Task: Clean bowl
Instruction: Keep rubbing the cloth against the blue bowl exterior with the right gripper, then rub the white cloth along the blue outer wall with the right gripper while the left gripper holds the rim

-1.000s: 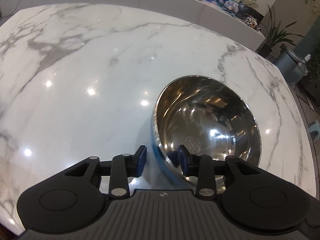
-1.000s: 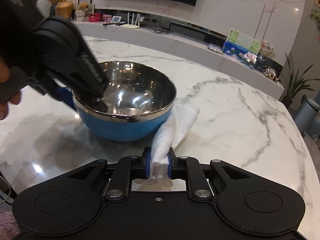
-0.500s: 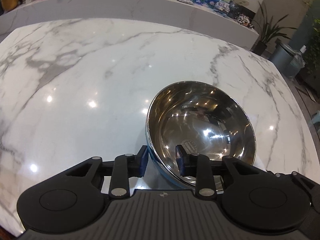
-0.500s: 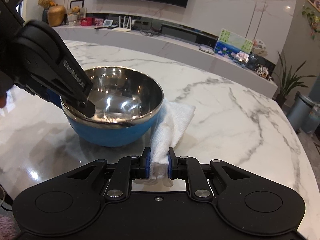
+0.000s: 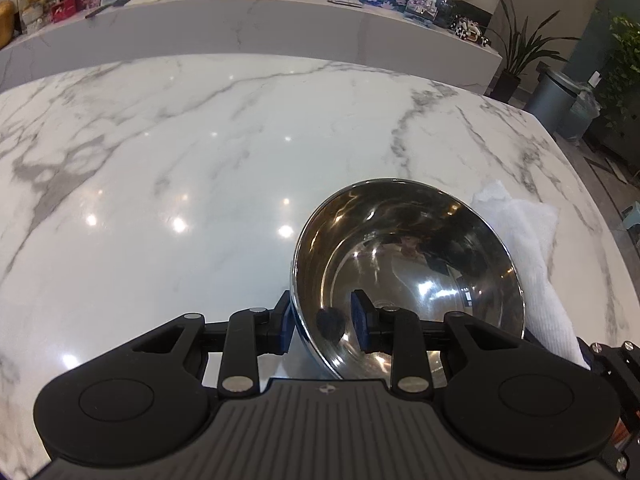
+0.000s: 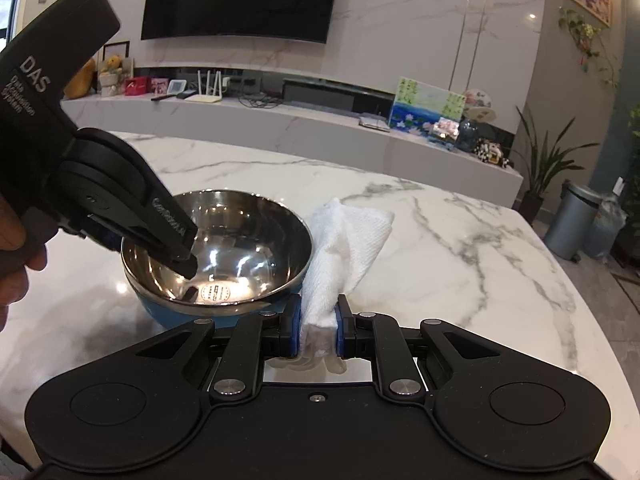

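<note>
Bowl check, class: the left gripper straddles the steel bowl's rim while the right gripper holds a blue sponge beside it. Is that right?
Not quite. The right gripper holds a white cloth, not a blue sponge, as the right wrist view shows. The rest stands: the left gripper straddles the rim of the bowl.

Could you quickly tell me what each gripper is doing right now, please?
Left gripper: straddling the bowl rim, not closed on it.
Right gripper: closed on the cloth.

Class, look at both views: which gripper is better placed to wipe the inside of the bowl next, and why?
Right. The right gripper already pinches the white cloth beside the bowl; the left gripper straddles the bowl's rim, steadying it.
</note>
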Demonstrator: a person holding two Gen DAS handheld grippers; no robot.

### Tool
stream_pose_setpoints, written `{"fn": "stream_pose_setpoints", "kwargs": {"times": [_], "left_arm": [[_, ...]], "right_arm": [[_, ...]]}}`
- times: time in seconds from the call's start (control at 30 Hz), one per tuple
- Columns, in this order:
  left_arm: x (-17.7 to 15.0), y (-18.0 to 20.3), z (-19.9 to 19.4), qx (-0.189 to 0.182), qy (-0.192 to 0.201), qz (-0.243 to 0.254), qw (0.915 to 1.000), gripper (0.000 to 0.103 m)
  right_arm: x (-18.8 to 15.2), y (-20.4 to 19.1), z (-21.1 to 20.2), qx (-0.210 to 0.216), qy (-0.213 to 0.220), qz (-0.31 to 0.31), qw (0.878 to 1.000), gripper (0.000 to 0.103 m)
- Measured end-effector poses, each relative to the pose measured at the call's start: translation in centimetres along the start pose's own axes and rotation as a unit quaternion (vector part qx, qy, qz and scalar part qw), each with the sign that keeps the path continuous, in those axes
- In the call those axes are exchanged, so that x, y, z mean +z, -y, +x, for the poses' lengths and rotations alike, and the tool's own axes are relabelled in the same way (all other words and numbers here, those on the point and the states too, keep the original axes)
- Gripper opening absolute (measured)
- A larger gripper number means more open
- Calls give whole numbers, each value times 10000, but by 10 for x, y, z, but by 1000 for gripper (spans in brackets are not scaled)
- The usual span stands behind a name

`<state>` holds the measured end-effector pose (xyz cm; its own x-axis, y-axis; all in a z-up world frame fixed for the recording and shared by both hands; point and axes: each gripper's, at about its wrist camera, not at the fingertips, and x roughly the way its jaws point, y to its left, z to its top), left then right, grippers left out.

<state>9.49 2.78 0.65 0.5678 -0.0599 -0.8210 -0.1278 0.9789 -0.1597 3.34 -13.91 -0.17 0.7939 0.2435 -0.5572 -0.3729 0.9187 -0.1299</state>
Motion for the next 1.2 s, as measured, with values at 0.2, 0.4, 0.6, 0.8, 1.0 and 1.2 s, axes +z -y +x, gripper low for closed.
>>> {"fn": "stream_pose_setpoints", "kwargs": {"times": [0.2, 0.4, 0.6, 0.8, 1.0, 1.2], "left_arm": [[9, 2, 6, 34, -1, 12, 10000, 27], [10, -2, 7, -64, -2, -70, 10000, 28], [4, -17, 4, -233, -250, -582, 9977, 53], [-4, -27, -4, -510, -391, -937, 9935, 61], [-2, -23, -8, -502, -336, -768, 9952, 37], [4, -19, -10, -449, -248, -611, 9968, 28]], "right_arm": [[-1, -3, 8, 70, -120, 2, 9999, 14], [-9, -12, 13, 244, -366, -139, 9989, 14], [-13, -15, 14, 259, -462, -190, 9984, 14], [-16, -19, 14, 254, -530, -231, 9980, 14], [-15, -16, 10, 145, -440, -250, 9986, 14], [-10, -10, 1, -112, -110, -203, 9997, 14]]}}
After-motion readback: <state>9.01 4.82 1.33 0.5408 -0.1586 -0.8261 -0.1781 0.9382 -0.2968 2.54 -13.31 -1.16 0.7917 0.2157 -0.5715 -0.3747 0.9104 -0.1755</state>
